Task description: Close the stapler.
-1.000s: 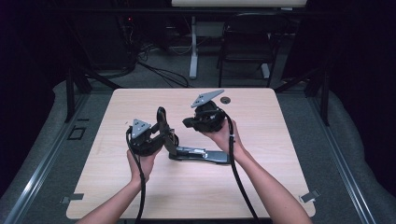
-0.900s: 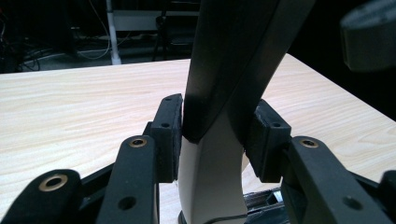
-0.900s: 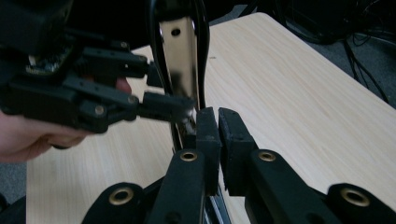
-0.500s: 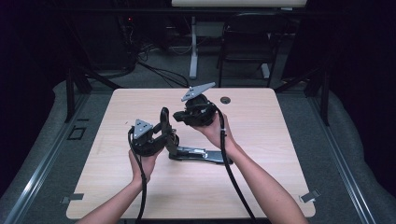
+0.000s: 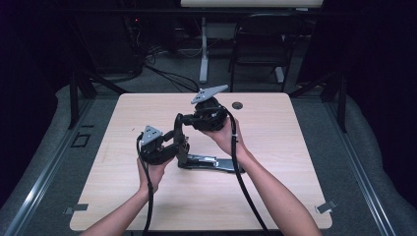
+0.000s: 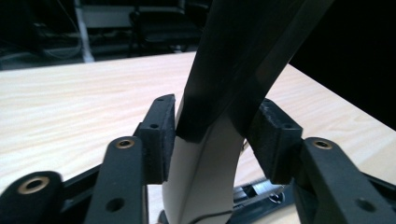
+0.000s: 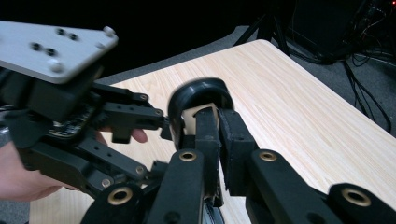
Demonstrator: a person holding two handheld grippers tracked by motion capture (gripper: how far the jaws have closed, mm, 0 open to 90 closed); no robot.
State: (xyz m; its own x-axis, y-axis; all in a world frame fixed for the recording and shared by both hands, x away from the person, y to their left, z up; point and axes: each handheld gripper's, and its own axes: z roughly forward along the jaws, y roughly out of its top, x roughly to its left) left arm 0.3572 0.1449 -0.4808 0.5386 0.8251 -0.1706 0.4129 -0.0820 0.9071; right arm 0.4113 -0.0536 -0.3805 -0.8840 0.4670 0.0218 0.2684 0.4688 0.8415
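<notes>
A black hinged stapler-like tool (image 5: 199, 160) lies on the tabletop (image 5: 295, 147), base flat, its arm (image 5: 178, 132) raised upright between the two hands. Left tongs (image 5: 173, 142) sit low at the arm's lower part; in the left gripper view the arm (image 6: 233, 93) stands between the two pads (image 6: 159, 130), the left pad touching or nearly so, the right pad just apart. These jaws have just been opening, half-wide now, arm between them and no longer firmly pinched. Right tongs (image 5: 184, 119) come in from above, narrow, clamped on the arm's rounded top end (image 7: 198, 100), as seen in the right gripper view. The left tongs (image 7: 161, 123) sit just beside and below that end.
</notes>
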